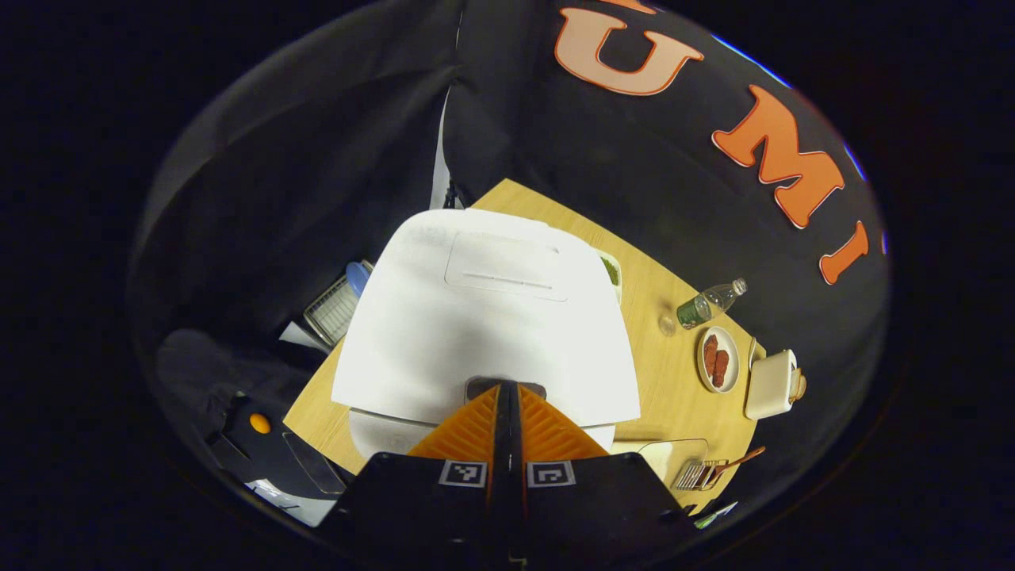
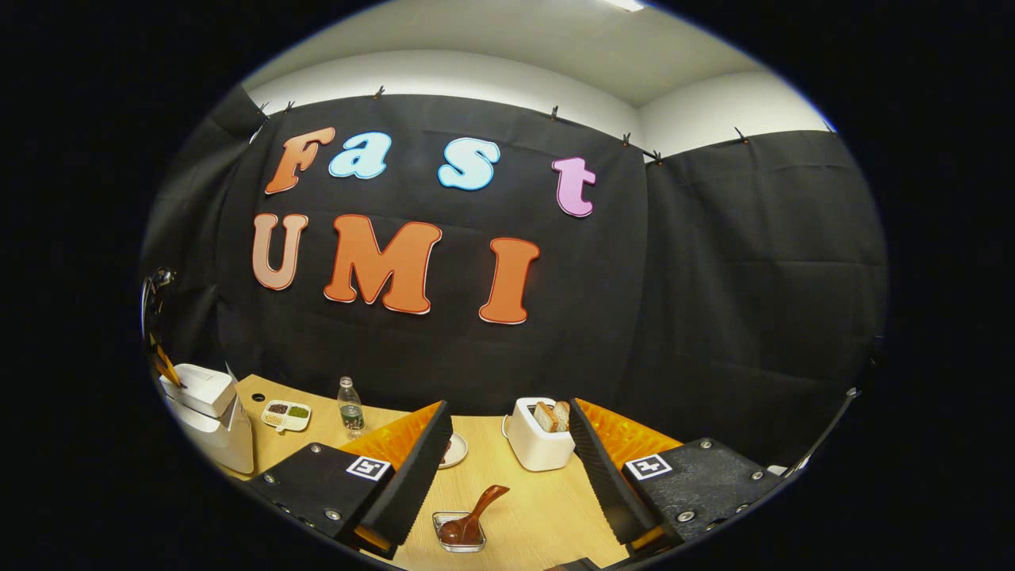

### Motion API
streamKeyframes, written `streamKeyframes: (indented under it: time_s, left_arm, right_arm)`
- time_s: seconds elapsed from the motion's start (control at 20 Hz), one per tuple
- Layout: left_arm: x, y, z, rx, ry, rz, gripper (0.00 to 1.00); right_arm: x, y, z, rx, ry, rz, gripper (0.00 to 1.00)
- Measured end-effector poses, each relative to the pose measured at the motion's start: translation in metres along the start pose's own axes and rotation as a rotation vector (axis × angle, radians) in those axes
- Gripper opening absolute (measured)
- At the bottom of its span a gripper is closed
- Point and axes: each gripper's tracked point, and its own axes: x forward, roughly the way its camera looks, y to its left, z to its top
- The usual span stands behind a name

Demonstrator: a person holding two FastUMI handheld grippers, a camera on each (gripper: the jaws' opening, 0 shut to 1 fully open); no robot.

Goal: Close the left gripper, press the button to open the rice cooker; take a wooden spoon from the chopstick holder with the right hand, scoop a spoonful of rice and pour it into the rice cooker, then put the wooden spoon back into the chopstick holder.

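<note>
The white rice cooker [image 1: 476,333] sits under me with its lid down. My left gripper [image 1: 507,390] is shut with nothing in it, and its tips rest at the dark button [image 1: 534,388] on the cooker's front edge. The right gripper view has the cooker [image 2: 208,420] at the far left. The wooden spoon [image 2: 478,509] leans with its bowl in a small clear holder [image 2: 460,535] on the table, just ahead of and below my right gripper [image 2: 509,412], which is open and holds nothing. In the left gripper view the spoon [image 1: 744,459] lies at the lower right.
On the wooden table [image 2: 539,507] stand a white toaster [image 2: 539,440] with bread slices, a plastic bottle [image 2: 350,408], a plate [image 1: 718,358] of reddish food and a small divided dish [image 2: 286,414]. Black cloth walls close off the back.
</note>
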Motion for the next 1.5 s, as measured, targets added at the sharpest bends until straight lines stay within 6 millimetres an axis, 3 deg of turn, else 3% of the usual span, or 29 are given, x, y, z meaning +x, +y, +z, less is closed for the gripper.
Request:
streamKeyframes:
  time_s: [0.15,0.3,0.45,0.6,0.9,0.95,1.0,1.15,1.35,1.5]
  left_arm:
    - [-0.025,-0.005,0.020,0.029,-0.139,-0.001,0.05]
    - [-0.050,-0.019,0.019,0.067,-0.238,-0.019,0.05]
    - [-0.079,-0.020,0.022,0.118,-0.375,0.002,0.05]
    - [-0.112,-0.040,0.015,0.151,-0.485,-0.027,0.02]
    - [-0.168,-0.068,0.004,0.300,-0.658,0.035,0.42]
    - [-0.180,-0.073,0.005,0.325,-0.707,0.056,0.80]
    - [-0.194,-0.080,0.004,0.350,-0.752,0.063,0.87]
    - [-0.236,-0.093,0.008,0.397,-0.903,0.112,1.00]
    - [-0.297,-0.130,0.002,0.468,-1.213,0.054,1.00]
    - [-0.308,-0.146,-0.018,0.510,-1.232,0.052,0.99]
  right_arm:
    - [0.007,0.001,-0.008,0.012,0.021,0.030,0.92]
    - [0.013,0.000,-0.018,0.021,0.040,0.051,0.92]
    - [0.025,0.001,-0.033,0.055,0.074,0.080,0.92]
    - [0.035,0.007,-0.051,0.108,0.118,0.118,0.93]
    - [0.057,0.006,-0.094,0.208,0.220,0.175,0.93]
    - [0.062,0.006,-0.101,0.222,0.236,0.179,0.93]
    - [0.066,0.005,-0.109,0.234,0.253,0.184,0.93]
    - [0.073,0.003,-0.139,0.253,0.314,0.192,0.92]
    - [0.082,0.012,-0.176,0.282,0.381,0.242,0.92]
    - [0.091,0.020,-0.207,0.297,0.440,0.269,0.92]
